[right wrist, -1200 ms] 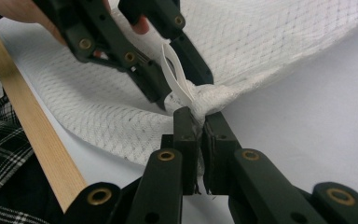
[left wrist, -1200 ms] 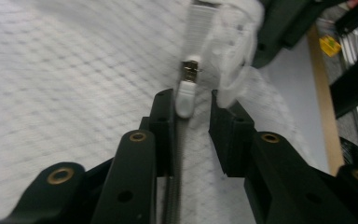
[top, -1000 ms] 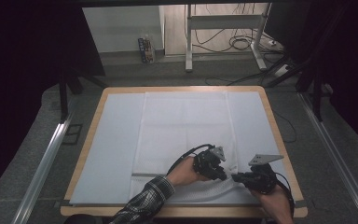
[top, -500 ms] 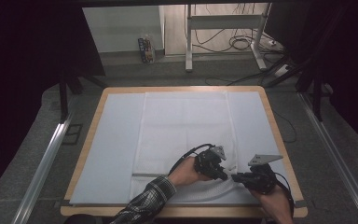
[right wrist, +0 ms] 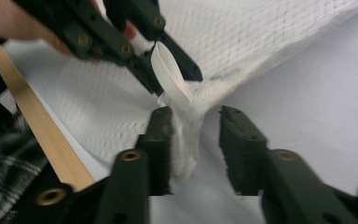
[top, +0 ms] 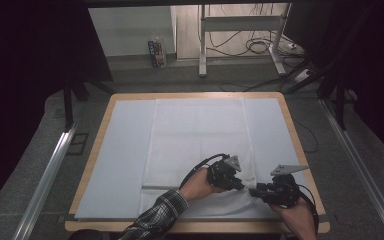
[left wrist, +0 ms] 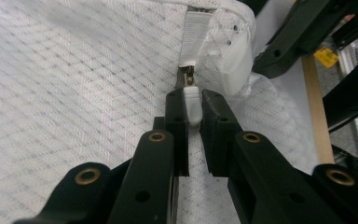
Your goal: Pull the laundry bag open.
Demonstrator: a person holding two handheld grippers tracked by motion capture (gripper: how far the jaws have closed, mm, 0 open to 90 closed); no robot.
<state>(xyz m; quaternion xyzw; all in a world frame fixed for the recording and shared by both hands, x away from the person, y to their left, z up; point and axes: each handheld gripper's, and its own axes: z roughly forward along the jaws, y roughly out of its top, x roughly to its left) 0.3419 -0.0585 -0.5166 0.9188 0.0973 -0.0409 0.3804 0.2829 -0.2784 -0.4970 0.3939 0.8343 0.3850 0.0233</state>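
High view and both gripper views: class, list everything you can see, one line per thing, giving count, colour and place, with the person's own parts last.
Mesh bag: one, white, flat on the table's middle.
Zipper pull: one, white, at the bag's near right corner, pinched in the left tongs.
Table: one, wooden rim with pale cover, centre.
Metal frame: one, grey, on the floor beyond the table.
Cables: several, black, on the floor by that frame.
Rails: two, silver, either side of the table.
Sleeve: one, plaid, bottom edge.
Left tongs: one, black, shut on the pull.
Right tongs: one, black, just been opening, jaws astride the bag's bunched corner.
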